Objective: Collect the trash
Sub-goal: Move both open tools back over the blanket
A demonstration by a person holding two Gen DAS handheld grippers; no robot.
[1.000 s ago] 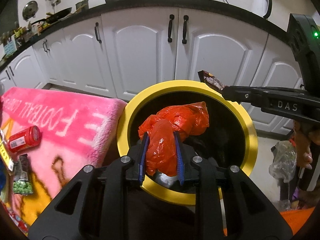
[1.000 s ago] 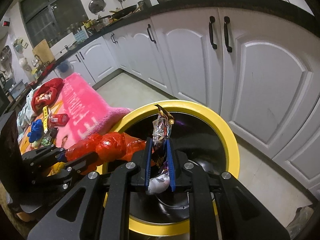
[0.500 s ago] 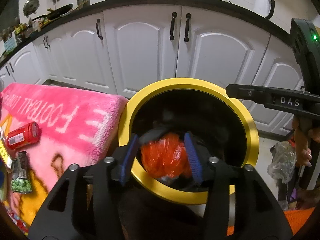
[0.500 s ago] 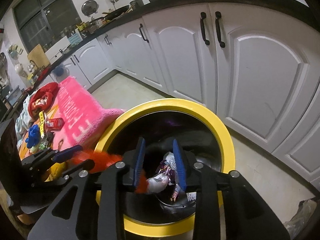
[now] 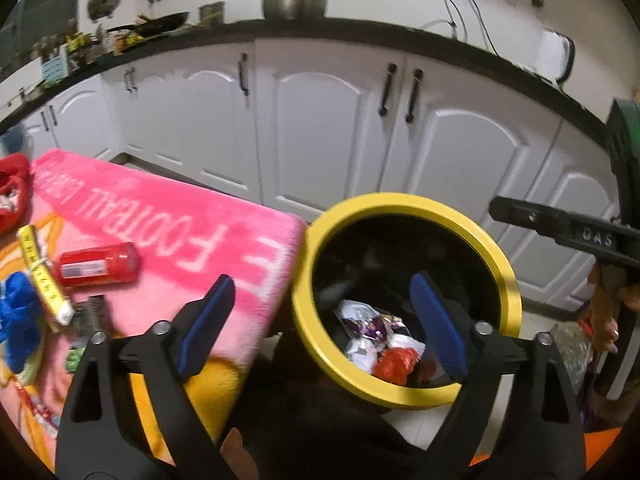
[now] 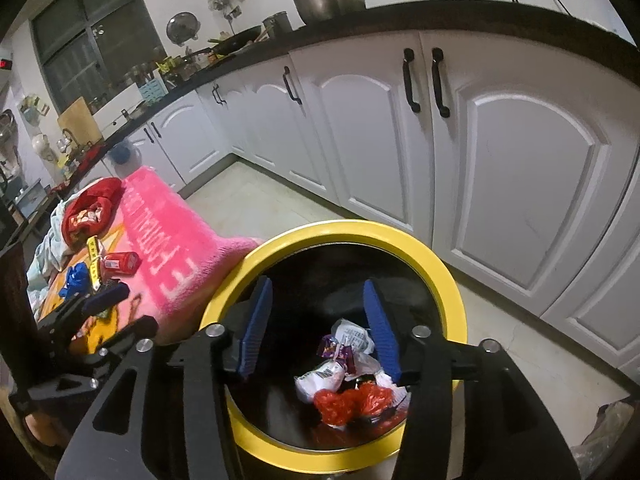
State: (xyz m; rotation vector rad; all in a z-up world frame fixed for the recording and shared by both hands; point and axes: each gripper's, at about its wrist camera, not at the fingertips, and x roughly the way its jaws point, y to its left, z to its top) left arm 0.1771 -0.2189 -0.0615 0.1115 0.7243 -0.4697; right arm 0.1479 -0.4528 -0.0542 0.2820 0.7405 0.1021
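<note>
Both loads released. Left gripper (image 5: 320,320): jaws have just been opening, now spread wide, nothing between the pads. Right gripper (image 6: 320,320): jaws have just been opening, now partly apart, also empty, hung over the bin mouth.

Trash location: crumpled red plastic bag (image 6: 352,398) and crinkled foil snack wrappers (image 6: 340,350) are seen at the bottom of the round black bin with the yellow rim (image 6: 448,280). Bin is set just beside the pink fleece blanket (image 5: 168,232).

Still to be collected, judged from the blanket: red cylindrical can with a white label (image 5: 98,266), lying on its side; yellow flat packet (image 5: 40,276) touching it; blue crumpled item (image 5: 18,320) beside that.

Handling, judged: the can is expected to be light, stiff and smooth, and likely to roll on the soft pile. It should be taken across the mid-body, jaws square to its axis. The packet looks thin and floppy; an edge pinch is suggested.
</note>
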